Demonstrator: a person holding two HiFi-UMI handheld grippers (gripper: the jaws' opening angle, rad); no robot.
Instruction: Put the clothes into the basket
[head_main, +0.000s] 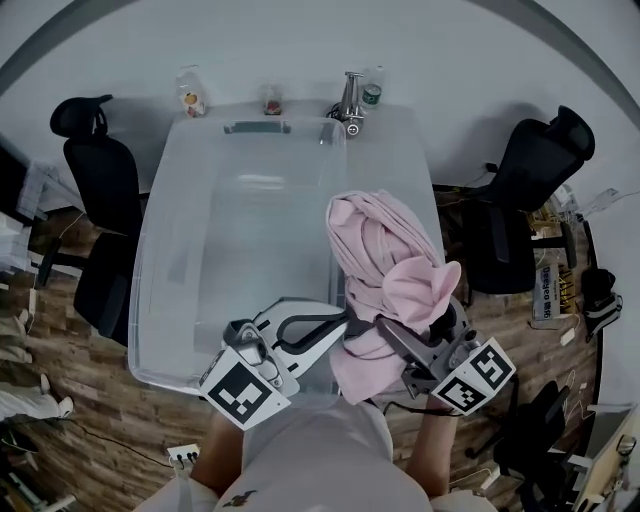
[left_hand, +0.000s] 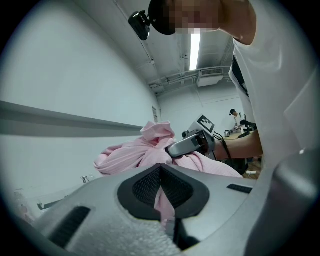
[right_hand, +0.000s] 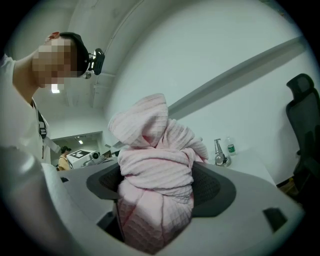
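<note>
Currently the person is holding the pink garment (head_main: 385, 250) up in both grippers, and the bundle is hanging over the right rim of the clear basket (head_main: 140, 270), not yet inside it. The left gripper (left_hand: 161, 195) is pinching a thin fold of the cloth between nearly closed jaws, while the right gripper (right_hand: 157, 185) is clamping a thick wad that is keeping its jaws wide. The transfer step seems to be in hand; next, both grippers are likely needing to shift over the basket's open middle, lower, and let go.
</note>
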